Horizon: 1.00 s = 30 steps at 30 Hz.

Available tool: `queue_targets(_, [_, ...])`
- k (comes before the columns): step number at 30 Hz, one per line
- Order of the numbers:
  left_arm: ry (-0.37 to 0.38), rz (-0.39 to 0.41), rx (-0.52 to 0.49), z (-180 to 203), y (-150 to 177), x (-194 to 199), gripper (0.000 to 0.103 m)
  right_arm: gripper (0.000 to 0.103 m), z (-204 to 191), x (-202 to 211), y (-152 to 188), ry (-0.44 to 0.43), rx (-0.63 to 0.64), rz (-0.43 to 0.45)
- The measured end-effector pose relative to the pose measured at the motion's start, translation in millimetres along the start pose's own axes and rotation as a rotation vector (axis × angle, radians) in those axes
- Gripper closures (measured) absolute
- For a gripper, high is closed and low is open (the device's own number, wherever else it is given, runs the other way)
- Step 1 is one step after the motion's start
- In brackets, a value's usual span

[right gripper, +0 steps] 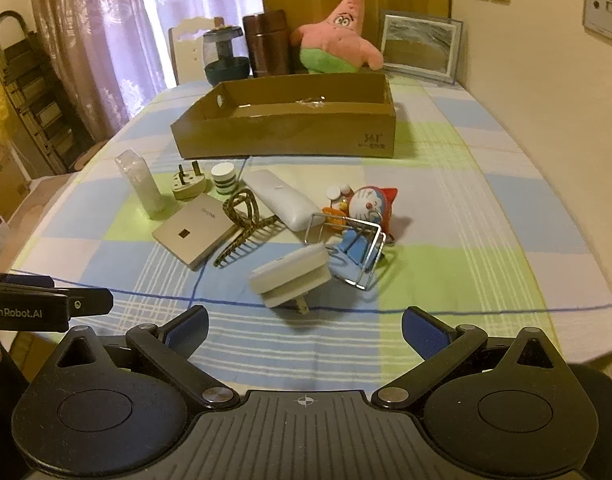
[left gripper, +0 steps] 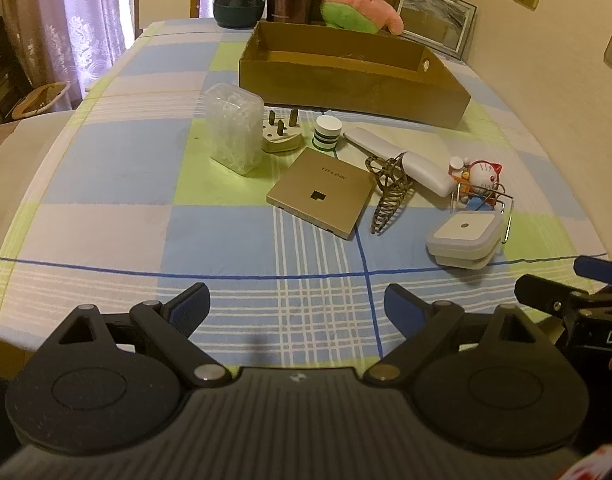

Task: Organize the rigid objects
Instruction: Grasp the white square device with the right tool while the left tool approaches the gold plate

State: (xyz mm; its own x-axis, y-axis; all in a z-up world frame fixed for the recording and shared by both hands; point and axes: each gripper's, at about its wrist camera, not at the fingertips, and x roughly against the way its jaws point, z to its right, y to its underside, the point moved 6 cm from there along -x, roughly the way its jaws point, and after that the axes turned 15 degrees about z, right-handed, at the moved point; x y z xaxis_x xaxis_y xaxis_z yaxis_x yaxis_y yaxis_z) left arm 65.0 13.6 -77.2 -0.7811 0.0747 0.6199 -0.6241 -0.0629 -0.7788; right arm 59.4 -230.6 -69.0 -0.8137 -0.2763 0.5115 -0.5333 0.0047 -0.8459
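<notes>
Matte black throughout: left gripper [left gripper: 297,307] and right gripper [right gripper: 304,330] alike. Carried blue ribbed pads [left gripper: 190,312] on the jaws, at ten and two o'clock. Showed silver pivot screws [right gripper: 216,394] on angled linkage arms, round raised discs at eight and four o'clock, ridged grey centre with a crosshair mark. Bore white "GenRobot.AI" lettering [right gripper: 14,313] along one side.

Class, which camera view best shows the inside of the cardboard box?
The right wrist view: the box opens toward it, showing most of its floor. In the left wrist view the box has its near wall hiding most of the floor.
</notes>
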Motion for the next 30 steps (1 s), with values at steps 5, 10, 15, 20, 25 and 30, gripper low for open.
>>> queue_targets(5, [0.011, 0.003, -0.011, -4, -1, -11, 0.011, 0.002, -4, -14, -2, -0.024, 0.044, 0.009])
queue_targets(10, [0.038, 0.011, -0.027, -8, -5, -25, 0.011, 0.002, -8, -33, 0, -0.050, 0.110, 0.005])
queue_targets(15, [0.063, -0.010, -0.051, -10, -9, -41, 0.010, 0.004, -9, -54, 1, -0.076, 0.139, -0.015])
queue_targets(20, [0.074, -0.013, -0.050, -13, -12, -56, 0.010, 0.015, -12, -72, 4, -0.094, 0.181, -0.038])
queue_targets(25, [0.093, -0.021, -0.078, -11, -12, -67, 0.010, 0.024, -15, -85, 8, -0.101, 0.213, -0.053])
queue_targets(30, [0.111, -0.025, -0.090, -9, -10, -74, 0.010, 0.033, -17, -91, 8, -0.102, 0.239, -0.049])
